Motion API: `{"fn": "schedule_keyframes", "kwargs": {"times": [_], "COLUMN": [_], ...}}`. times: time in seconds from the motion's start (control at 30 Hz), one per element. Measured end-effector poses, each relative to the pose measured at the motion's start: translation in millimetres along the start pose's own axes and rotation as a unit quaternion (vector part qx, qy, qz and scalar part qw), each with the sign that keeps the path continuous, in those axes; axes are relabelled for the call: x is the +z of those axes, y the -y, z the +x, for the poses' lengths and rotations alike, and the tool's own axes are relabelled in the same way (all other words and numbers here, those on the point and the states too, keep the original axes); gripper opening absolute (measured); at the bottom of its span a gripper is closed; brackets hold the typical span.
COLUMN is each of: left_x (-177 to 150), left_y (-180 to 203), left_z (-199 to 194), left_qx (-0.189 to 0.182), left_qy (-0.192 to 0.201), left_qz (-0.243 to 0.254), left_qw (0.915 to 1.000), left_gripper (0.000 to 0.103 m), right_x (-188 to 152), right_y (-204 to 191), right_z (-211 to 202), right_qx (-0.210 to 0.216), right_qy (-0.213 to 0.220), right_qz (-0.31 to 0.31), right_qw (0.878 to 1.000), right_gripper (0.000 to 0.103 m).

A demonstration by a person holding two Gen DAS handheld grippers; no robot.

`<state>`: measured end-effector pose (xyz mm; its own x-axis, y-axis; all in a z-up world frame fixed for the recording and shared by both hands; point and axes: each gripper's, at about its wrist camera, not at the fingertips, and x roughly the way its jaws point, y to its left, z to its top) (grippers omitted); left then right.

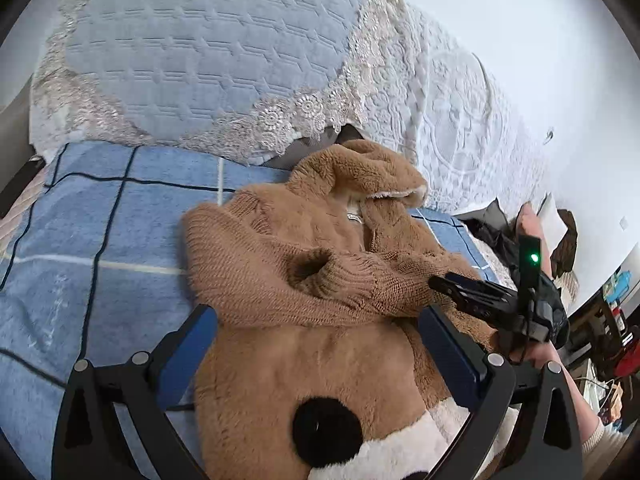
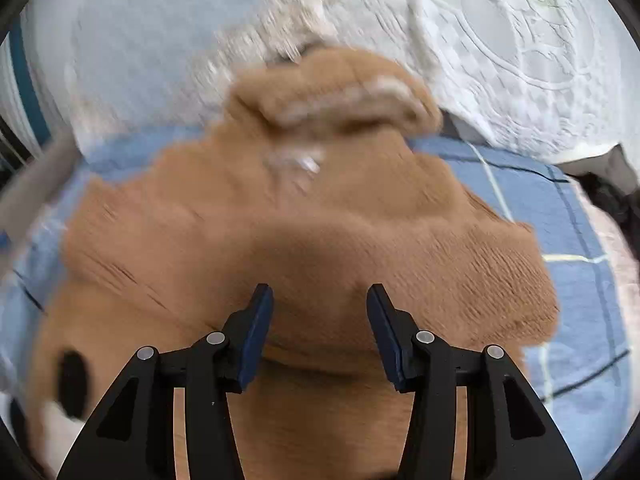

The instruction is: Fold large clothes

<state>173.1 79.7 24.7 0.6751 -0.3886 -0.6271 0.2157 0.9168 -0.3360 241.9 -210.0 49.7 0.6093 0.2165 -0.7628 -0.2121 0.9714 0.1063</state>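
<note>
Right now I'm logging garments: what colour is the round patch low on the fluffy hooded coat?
Black, on the tan coat; the round patch shows best in the left wrist view.

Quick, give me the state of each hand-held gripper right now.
Left hand-held gripper: open, holding nothing, above the brown jacket.
Right hand-held gripper: open, nothing between its fingers, over the folded sleeve.

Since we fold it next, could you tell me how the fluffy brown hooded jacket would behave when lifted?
The fluffy brown hooded jacket would probably sag: its knitted sleeves already lie slumped across it. The thick pile looks bulky and should grip rather than slip.
</note>
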Motion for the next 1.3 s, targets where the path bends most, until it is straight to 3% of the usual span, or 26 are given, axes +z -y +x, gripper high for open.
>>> {"fn": "schedule_keyframes", "kwargs": {"times": [0.13,0.27,0.4,0.53,0.63,0.77,0.87,0.93,1.1,1.2,1.3], "left_x": [-14.0,-28.7,-41.1,-55.0,-67.9,-86.3,-97.0,-102.7,-116.1,-124.2,-131.5], "left_y": [-11.2,-25.5,-33.0,-32.7,-29.8,-25.4,-24.4,-25.1,-35.7,-36.4,-31.9], "left_z": [-15.1,-24.0,-24.7,-27.5,-32.4,-38.7,-40.5,-40.0,-36.8,-30.3,-24.0], "left_qx": [0.008,0.011,0.006,-0.011,-0.017,-0.018,-0.012,-0.011,-0.030,-0.002,0.003], "left_qy": [0.004,0.001,-0.018,-0.026,-0.024,-0.039,-0.058,-0.071,-0.085,-0.102,-0.116], "left_qz": [-0.006,-0.023,-0.032,-0.032,-0.025,-0.009,0.002,0.009,-0.025,-0.025,-0.008], "left_qw": [0.9999,0.9997,0.9993,0.9991,0.9992,0.9990,0.9982,0.9974,0.9956,0.9945,0.9932], "left_gripper": [0.102,0.102,0.102,0.102,0.102,0.102,0.102,0.102,0.102,0.102,0.102], "right_x": [-0.8,-12.6,-0.7,11.1,7.9,-3.4,-6.7,-1.4,-7.4,-31.5,-63.4], "right_y": [-29.1,-39.6,-37.3,-36.5,-59.8,-86.9,-98.9,-96.1,-63.4,-30.3,7.5], "right_z": [31.0,56.1,48.5,7.2,15.7,68.4,73.0,65.0,-9.6,-53.0,-95.9], "right_qx": [0.005,-0.021,-0.022,0.011,0.020,-0.016,-0.046,-0.036,0.009,0.004,-0.013], "right_qy": [-0.030,-0.048,-0.063,-0.017,-0.032,-0.095,-0.083,-0.092,-0.037,-0.019,-0.008], "right_qz": [-0.038,-0.047,-0.049,-0.029,-0.070,-0.104,-0.137,-0.128,-0.070,-0.045,-0.010], "right_qw": [0.999,0.998,0.997,0.999,0.997,0.990,0.986,0.987,0.997,0.999,1.000], "right_gripper": [0.050,0.050,0.050,0.050,0.050,0.051,0.054,0.054,0.054,0.055,0.069]}}
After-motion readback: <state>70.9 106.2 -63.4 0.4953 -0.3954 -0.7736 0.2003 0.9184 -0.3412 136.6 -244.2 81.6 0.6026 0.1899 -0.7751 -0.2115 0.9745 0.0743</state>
